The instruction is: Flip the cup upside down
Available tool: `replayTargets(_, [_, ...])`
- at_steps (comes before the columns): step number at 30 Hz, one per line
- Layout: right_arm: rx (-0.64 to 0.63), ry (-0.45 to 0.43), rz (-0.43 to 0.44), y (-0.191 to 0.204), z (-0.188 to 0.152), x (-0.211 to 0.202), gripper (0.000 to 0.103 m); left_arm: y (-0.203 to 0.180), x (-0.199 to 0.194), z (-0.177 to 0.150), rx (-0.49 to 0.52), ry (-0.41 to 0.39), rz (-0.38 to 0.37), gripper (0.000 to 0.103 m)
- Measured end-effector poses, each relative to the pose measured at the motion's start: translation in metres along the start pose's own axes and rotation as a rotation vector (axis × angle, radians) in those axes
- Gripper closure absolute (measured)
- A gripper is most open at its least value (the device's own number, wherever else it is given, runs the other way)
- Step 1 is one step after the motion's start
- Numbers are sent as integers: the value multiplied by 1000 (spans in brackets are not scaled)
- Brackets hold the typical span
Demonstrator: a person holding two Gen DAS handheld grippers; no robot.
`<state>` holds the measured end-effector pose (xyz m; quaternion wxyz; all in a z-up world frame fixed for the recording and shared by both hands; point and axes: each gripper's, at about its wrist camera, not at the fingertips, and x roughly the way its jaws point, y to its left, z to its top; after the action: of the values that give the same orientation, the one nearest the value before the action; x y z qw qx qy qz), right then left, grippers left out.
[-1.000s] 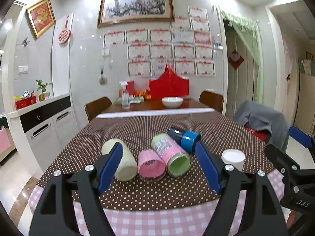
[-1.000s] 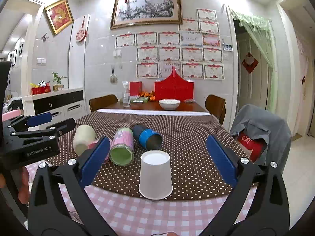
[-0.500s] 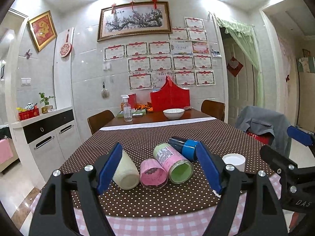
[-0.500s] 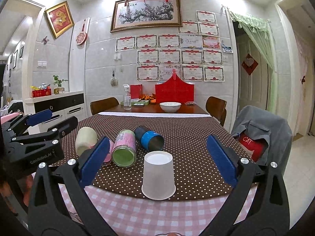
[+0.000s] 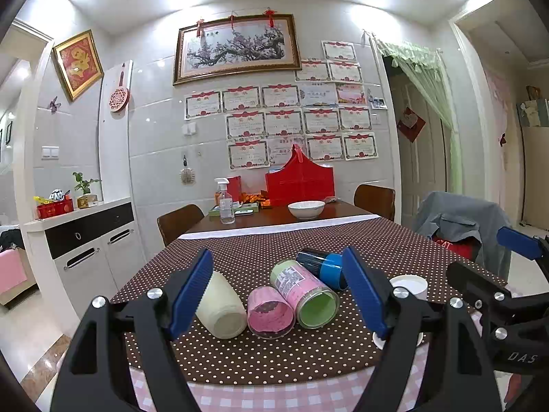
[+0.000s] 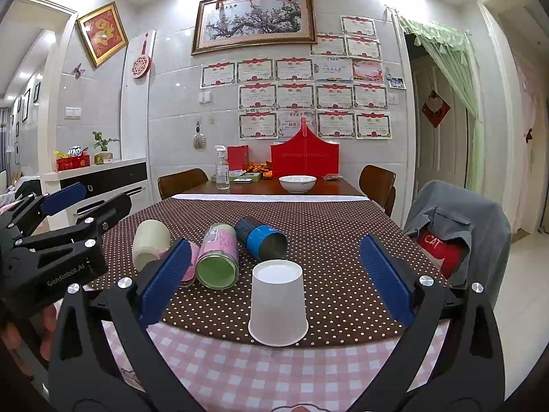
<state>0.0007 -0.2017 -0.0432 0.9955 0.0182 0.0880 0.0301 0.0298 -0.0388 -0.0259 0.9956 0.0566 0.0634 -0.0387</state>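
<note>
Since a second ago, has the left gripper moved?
Yes. The left gripper tilted upward: the framed painting sits lower in its view, while the cups barely shifted.

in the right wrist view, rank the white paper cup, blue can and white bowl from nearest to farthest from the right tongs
1. white paper cup: upside down at the tablecloth's near edge, between the open right tongs.
2. blue can: lying on its side just behind the cup, mid table.
3. white bowl: far end, on the bare wood.
</note>
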Motion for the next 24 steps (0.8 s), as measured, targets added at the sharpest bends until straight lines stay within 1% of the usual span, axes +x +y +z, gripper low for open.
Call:
replayTargets(5, [1,0,0,0,0,0,6,4,-1,0,-24,-4,9,27])
replayTargets(11, [6,9,3,0,-3,2,6,4,0,-2,-37,5,0,27])
replayTargets(16, [8,11,4,0,-4,2,6,3,-1,-2,-32,-17,22,27])
replayTargets(20, [7,12,4,-1,-4,2,6,3,0,-2,-44,-12,12,27])
replayTargets(24, [7,12,4,0,-4,1,6,2,-1,-2,-36,-14,21,27])
